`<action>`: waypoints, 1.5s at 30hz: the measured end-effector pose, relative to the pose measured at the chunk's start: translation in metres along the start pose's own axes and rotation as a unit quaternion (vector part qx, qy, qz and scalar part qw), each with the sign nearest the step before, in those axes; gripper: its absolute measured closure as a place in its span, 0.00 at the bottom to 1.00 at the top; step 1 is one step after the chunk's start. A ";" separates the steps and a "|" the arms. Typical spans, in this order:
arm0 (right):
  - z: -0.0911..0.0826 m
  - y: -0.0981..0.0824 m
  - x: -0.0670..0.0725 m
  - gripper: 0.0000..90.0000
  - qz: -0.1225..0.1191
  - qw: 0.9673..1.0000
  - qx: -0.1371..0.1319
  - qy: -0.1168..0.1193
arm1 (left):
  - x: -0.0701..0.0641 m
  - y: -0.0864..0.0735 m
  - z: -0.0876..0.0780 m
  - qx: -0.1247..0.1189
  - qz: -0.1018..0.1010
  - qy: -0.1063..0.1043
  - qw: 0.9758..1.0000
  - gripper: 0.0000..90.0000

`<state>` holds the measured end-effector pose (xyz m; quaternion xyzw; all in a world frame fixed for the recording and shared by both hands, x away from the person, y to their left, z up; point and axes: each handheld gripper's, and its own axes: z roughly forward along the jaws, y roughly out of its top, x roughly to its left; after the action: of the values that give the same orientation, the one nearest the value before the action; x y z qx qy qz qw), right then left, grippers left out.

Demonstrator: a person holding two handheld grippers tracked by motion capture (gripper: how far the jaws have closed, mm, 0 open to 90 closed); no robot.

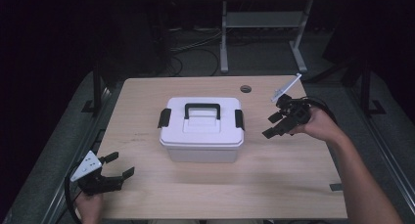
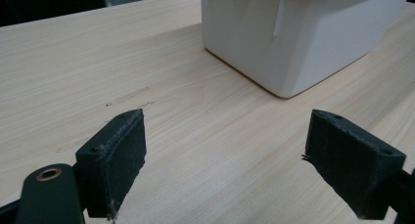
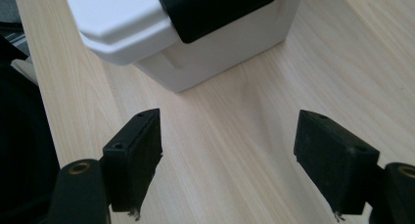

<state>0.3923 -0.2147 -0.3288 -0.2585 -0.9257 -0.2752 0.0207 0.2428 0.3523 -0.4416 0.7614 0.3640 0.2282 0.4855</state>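
Note:
A white plastic storage box (image 1: 201, 130) with a black carry handle (image 1: 202, 108) and a black latch (image 1: 239, 119) on each short side stands in the middle of the wooden table (image 1: 147, 190). My left gripper (image 1: 120, 166) rests low at the table's near left corner, open and empty, pointing toward the box's corner (image 2: 293, 43). My right gripper (image 1: 273, 125) hovers just right of the box, open with nothing between its jaws, facing the right-hand latch (image 3: 215, 9) on the white box (image 3: 147, 33).
A round cable hole (image 1: 245, 89) sits near the table's far edge. A metal table frame (image 1: 264, 33) and cables lie on the dark floor beyond. Bare tabletop lies in front of the box and to its left.

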 end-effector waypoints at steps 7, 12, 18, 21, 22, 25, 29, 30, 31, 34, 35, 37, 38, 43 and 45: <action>0.002 -0.013 0.001 0.28 0.009 1.000 -0.004 0.002 | -0.001 0.000 0.001 0.000 0.001 -0.002 1.000 0.16; 0.006 -0.022 0.000 0.28 0.017 1.000 -0.003 0.003 | -0.001 0.001 0.000 0.001 0.005 -0.001 1.000 0.16; 0.009 -0.028 0.000 0.28 0.021 1.000 -0.005 0.006 | -0.001 0.000 -0.001 0.000 0.003 0.000 1.000 0.16; 0.009 -0.030 0.000 0.28 0.025 1.000 -0.002 0.006 | -0.001 0.000 -0.001 0.000 0.004 0.000 1.000 0.16; 0.009 -0.031 0.000 0.28 0.025 1.000 -0.004 0.006 | 0.000 0.000 0.000 0.000 0.004 -0.001 1.000 0.16; 0.008 -0.033 -0.001 0.28 0.027 1.000 -0.005 0.004 | -0.001 0.000 -0.001 0.001 0.004 0.000 1.000 0.16; 0.009 -0.035 0.000 0.28 0.027 1.000 -0.006 0.004 | 0.000 0.000 -0.002 -0.001 0.002 0.000 1.000 0.16; 0.009 -0.035 0.000 0.28 0.028 1.000 -0.006 0.004 | 0.000 0.000 -0.002 -0.001 0.002 0.000 1.000 0.16; 0.009 -0.036 0.000 0.28 0.030 1.000 -0.006 0.005 | 0.000 0.000 -0.002 -0.001 0.002 0.000 1.000 0.16; 0.010 -0.038 0.000 0.28 0.031 0.999 -0.005 0.006 | -0.001 0.000 -0.002 -0.001 0.004 0.002 1.000 0.16; 0.011 -0.038 0.000 0.28 0.030 1.000 -0.006 0.006 | -0.001 0.000 -0.002 0.000 0.003 0.002 1.000 0.16; 0.011 -0.039 0.001 0.28 0.032 0.999 -0.006 0.006 | -0.001 0.000 -0.002 0.001 0.004 0.000 1.000 0.16; 0.011 -0.040 0.000 0.28 0.030 1.000 -0.007 0.007 | -0.001 0.000 -0.003 0.002 0.005 0.001 1.000 0.16; 0.011 -0.043 0.001 0.28 0.034 0.999 -0.008 0.006 | -0.001 0.000 -0.003 0.000 0.003 0.001 1.000 0.16; 0.011 -0.045 0.001 0.28 0.036 0.999 -0.008 0.006 | -0.001 0.000 -0.003 0.000 0.005 0.001 1.000 0.16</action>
<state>0.3708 -0.2403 -0.3602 -0.2902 -0.9134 -0.2834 0.0343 0.2397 0.3529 -0.4404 0.7632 0.3606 0.2313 0.4838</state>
